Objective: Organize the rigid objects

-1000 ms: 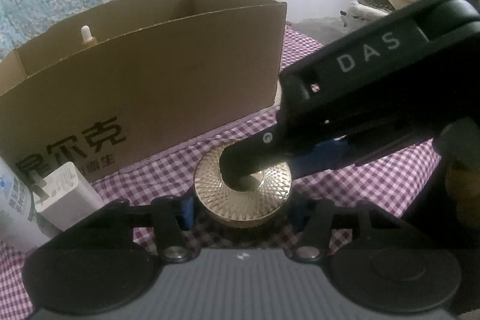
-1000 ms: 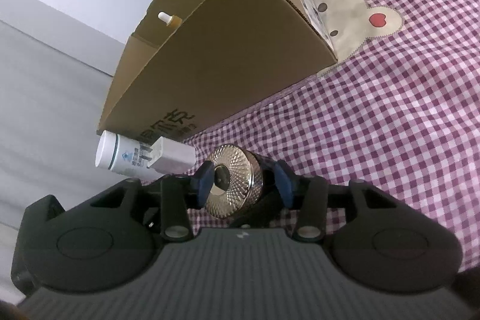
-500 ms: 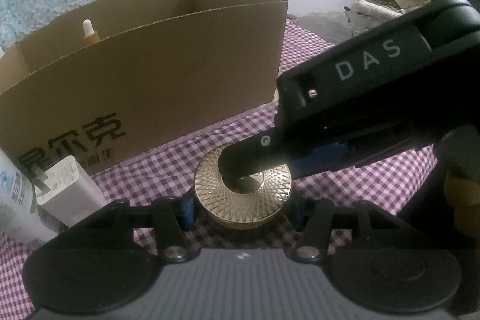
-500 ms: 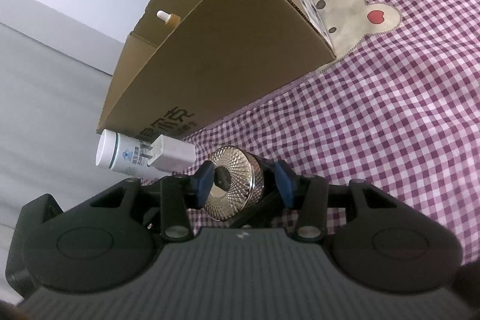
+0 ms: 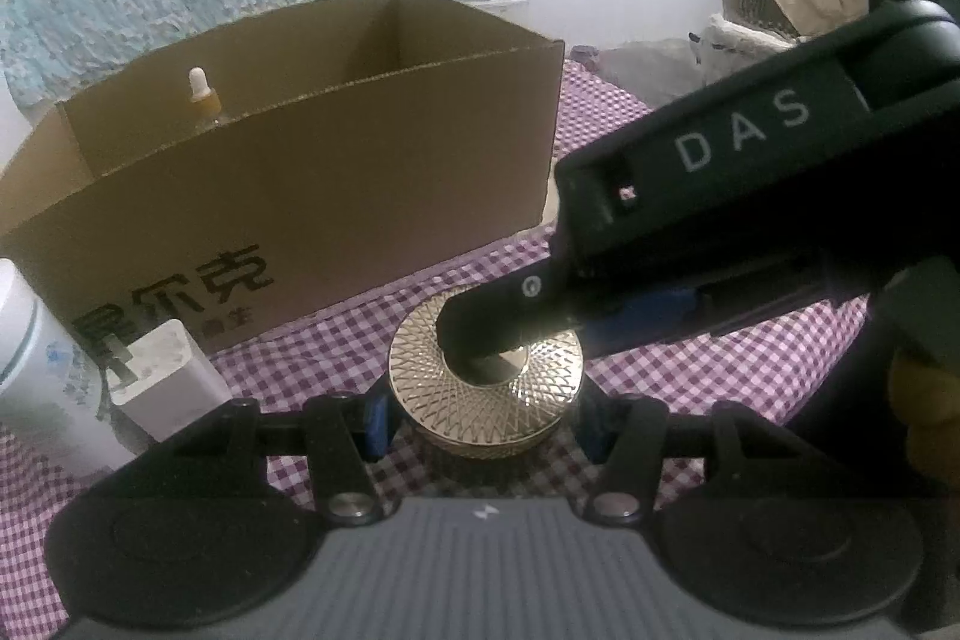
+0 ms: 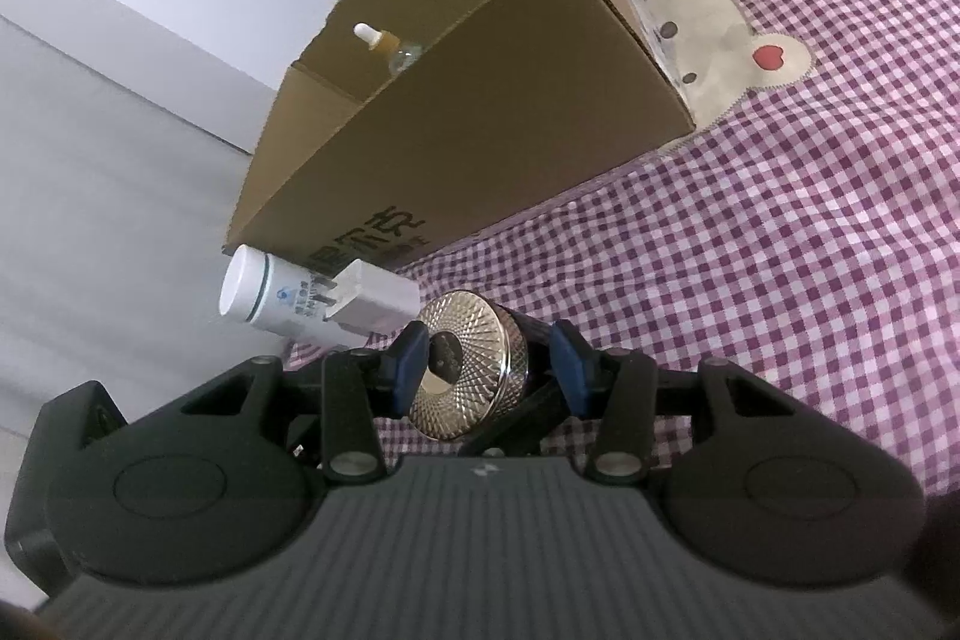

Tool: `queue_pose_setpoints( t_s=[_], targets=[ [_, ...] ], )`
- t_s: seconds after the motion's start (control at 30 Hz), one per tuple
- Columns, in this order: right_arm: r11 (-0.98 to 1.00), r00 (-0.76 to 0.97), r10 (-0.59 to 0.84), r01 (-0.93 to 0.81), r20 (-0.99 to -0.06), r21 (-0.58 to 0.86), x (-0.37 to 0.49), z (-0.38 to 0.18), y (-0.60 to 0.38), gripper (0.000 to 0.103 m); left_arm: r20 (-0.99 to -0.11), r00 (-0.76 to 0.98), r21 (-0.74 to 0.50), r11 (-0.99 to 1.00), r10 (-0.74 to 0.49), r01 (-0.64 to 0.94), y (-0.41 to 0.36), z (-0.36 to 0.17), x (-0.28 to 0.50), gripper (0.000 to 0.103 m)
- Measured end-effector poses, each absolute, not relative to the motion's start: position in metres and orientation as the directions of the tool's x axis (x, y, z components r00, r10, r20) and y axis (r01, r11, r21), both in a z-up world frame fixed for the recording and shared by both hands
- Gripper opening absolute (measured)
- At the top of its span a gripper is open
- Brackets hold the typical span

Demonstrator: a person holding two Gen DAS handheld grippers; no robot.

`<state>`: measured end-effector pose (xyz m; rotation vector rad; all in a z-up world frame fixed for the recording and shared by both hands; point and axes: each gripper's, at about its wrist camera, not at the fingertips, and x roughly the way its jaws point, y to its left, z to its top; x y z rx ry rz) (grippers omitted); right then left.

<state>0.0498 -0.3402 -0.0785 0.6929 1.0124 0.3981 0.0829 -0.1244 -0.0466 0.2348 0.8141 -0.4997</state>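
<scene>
A round jar with a gold faceted lid [image 5: 486, 388] sits between the fingers of both grippers. My left gripper [image 5: 483, 415] has its blue pads against the jar's sides. My right gripper [image 6: 489, 367] reaches in from the right and closes on the jar [image 6: 465, 367] top and bottom; one finger [image 5: 498, 310] lies over the lid. An open cardboard box [image 5: 288, 196] stands just behind, with a dropper bottle [image 5: 201, 97] inside. The box [image 6: 456, 124] and dropper bottle [image 6: 381, 40] also show in the right wrist view.
A white charger plug [image 5: 165, 382] and a white cylindrical bottle [image 5: 36, 370] stand left of the jar by the box's front; both show in the right wrist view [image 6: 372, 304] [image 6: 264, 295]. Purple checked cloth [image 6: 750, 250] with a bear patch [image 6: 720, 46] covers the surface.
The jar and both grippers have risen a little; the view now looks further into the box and more of the dropper bottle shows. The right wrist view has tilted slightly.
</scene>
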Motion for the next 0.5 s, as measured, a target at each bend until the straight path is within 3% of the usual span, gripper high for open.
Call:
queue_pose_setpoints(
  t_s=[0.5],
  targets=[
    [0.735,0.514,0.612,-0.088,-0.601,0.673,0.038,-0.043,-0.327,0.045,-0.692,0.651,0.049,0.879,-0.313,0.474,-0.118,-0.010,0.057,0.057]
  ],
)
